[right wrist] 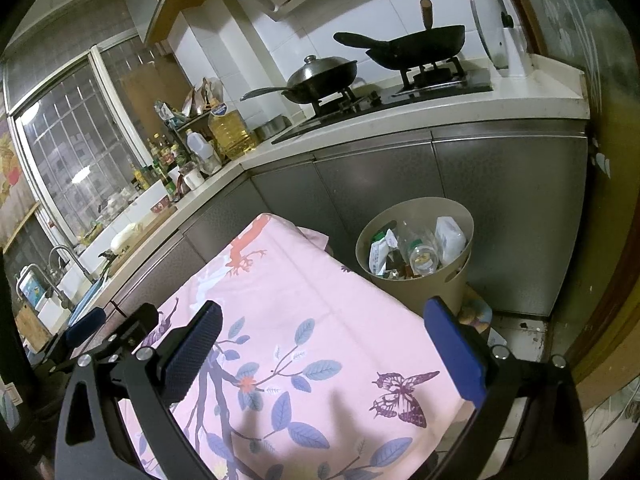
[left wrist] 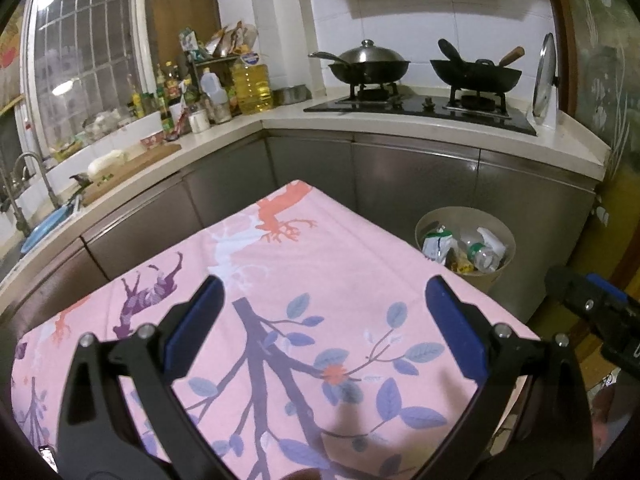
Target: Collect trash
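A beige trash bin (left wrist: 428, 224) (right wrist: 424, 292) stands on the floor by the far right corner of a table draped in a pink floral cloth (left wrist: 304, 272) (right wrist: 304, 312). Inside it lie a clear plastic bottle (left wrist: 486, 256) (right wrist: 422, 254), a white-green carton (left wrist: 438, 244) (right wrist: 380, 250) and other wrappers. My left gripper (left wrist: 324, 300) hangs open above the cloth, nothing between its blue pads. My right gripper (right wrist: 322, 328) is open too, over the cloth's right part, the bin just beyond its right finger. Part of the right gripper (left wrist: 592, 304) shows at the left view's right edge.
Grey cabinets under an L-shaped white counter (left wrist: 360, 120) (right wrist: 400, 120) ring the table. On the hob sit a lidded wok (left wrist: 368, 64) (right wrist: 320, 76) and a black wok (left wrist: 476, 72) (right wrist: 416, 48). Oil and sauce bottles (left wrist: 252, 84) crowd the corner; a sink tap (left wrist: 32, 168) is left.
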`<control>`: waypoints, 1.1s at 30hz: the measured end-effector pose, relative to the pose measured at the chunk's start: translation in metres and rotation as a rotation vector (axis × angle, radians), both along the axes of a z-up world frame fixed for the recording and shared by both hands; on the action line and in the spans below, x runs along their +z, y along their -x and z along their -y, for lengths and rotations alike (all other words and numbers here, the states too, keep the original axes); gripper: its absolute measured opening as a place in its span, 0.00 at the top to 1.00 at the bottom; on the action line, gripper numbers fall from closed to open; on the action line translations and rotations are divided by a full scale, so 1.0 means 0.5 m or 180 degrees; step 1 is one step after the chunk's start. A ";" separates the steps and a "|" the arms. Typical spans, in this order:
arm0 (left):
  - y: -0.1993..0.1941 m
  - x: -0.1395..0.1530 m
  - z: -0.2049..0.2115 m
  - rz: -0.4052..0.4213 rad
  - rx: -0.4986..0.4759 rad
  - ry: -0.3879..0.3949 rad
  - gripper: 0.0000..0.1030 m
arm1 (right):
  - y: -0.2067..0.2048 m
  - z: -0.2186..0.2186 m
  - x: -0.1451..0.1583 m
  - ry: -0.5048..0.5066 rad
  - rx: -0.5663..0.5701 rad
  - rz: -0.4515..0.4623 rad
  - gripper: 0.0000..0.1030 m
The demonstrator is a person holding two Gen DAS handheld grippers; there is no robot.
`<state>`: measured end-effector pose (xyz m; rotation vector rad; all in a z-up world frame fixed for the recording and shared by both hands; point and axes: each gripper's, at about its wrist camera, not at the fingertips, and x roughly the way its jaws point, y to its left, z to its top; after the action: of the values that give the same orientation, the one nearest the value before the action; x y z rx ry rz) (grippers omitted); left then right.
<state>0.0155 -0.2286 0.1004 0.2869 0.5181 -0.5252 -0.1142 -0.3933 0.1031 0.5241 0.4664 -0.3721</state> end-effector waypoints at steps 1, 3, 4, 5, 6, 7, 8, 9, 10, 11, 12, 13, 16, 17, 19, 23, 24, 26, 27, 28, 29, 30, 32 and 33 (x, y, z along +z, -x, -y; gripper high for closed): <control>-0.001 0.001 -0.002 -0.0006 -0.0002 0.0007 0.06 | -0.002 -0.002 0.000 0.0010 0.0007 -0.0001 0.06; -0.002 0.000 -0.003 -0.0019 -0.0008 0.0024 0.06 | -0.004 -0.005 -0.002 0.0025 0.0018 -0.0004 0.06; -0.002 0.001 -0.005 -0.0026 -0.0019 0.0038 0.06 | -0.003 -0.005 -0.003 0.0028 0.0022 -0.0005 0.06; -0.002 0.001 -0.006 -0.0048 -0.0025 0.0043 0.06 | -0.004 -0.006 -0.004 0.0031 0.0025 -0.0007 0.06; -0.005 0.000 -0.007 -0.0098 -0.0020 0.0038 0.06 | -0.004 -0.006 -0.004 0.0033 0.0025 -0.0009 0.06; -0.007 -0.001 -0.008 -0.0125 -0.0010 0.0032 0.06 | -0.004 -0.006 -0.004 0.0031 0.0021 -0.0011 0.06; -0.006 -0.002 -0.008 -0.0122 -0.0011 0.0035 0.06 | -0.003 -0.005 -0.004 0.0023 0.0022 -0.0008 0.06; -0.006 -0.002 -0.008 -0.0107 -0.0001 0.0028 0.06 | -0.003 -0.006 -0.004 0.0019 0.0024 -0.0006 0.06; -0.006 -0.002 -0.008 -0.0099 0.0006 0.0020 0.06 | -0.003 -0.006 -0.004 0.0022 0.0024 -0.0006 0.06; -0.006 -0.003 -0.007 -0.0100 0.0004 0.0018 0.06 | -0.003 -0.008 -0.004 0.0031 0.0025 -0.0009 0.06; -0.006 -0.004 -0.007 -0.0113 0.0014 -0.0002 0.06 | -0.004 -0.007 -0.005 0.0035 0.0027 -0.0012 0.06; -0.006 -0.006 -0.006 -0.0110 0.0019 -0.0018 0.06 | -0.005 -0.008 -0.007 0.0033 0.0032 -0.0014 0.06; -0.004 -0.008 -0.006 -0.0117 -0.0008 -0.0017 0.06 | -0.006 -0.011 -0.011 0.0033 0.0041 -0.0018 0.06; -0.003 -0.008 -0.007 -0.0117 -0.0006 -0.0016 0.06 | -0.006 -0.010 -0.011 0.0033 0.0040 -0.0020 0.06; -0.003 -0.009 -0.008 -0.0106 0.0007 -0.0017 0.06 | -0.005 -0.011 -0.010 0.0026 0.0036 -0.0018 0.06; -0.004 -0.009 -0.011 -0.0134 0.0009 0.0007 0.06 | -0.006 -0.011 -0.011 0.0023 0.0036 -0.0023 0.06; -0.007 -0.010 -0.012 -0.0162 0.0038 0.0011 0.06 | -0.006 -0.011 -0.014 0.0020 0.0038 -0.0025 0.06; -0.010 -0.011 -0.011 -0.0188 0.0050 0.0009 0.06 | -0.007 -0.011 -0.016 0.0019 0.0042 -0.0026 0.06; -0.010 -0.012 -0.011 -0.0186 0.0069 -0.0002 0.06 | -0.006 -0.011 -0.016 0.0020 0.0042 -0.0026 0.06; -0.011 -0.012 -0.011 -0.0182 0.0081 -0.0010 0.06 | -0.006 -0.012 -0.016 0.0020 0.0043 -0.0024 0.06; -0.011 -0.012 -0.012 -0.0182 0.0087 -0.0014 0.06 | -0.006 -0.013 -0.018 0.0021 0.0048 -0.0023 0.06; -0.011 -0.013 -0.010 -0.0186 0.0092 -0.0024 0.06 | -0.006 -0.013 -0.020 0.0022 0.0052 -0.0025 0.06; -0.010 -0.012 -0.012 -0.0177 0.0103 -0.0023 0.06 | -0.007 -0.014 -0.023 0.0014 0.0057 -0.0037 0.06; -0.011 -0.011 -0.013 -0.0175 0.0108 -0.0019 0.06 | -0.008 -0.015 -0.025 0.0006 0.0063 -0.0046 0.06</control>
<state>0.0209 -0.2220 0.0947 0.2697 0.5771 -0.4998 -0.1101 -0.3860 0.0904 0.5148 0.4849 -0.3576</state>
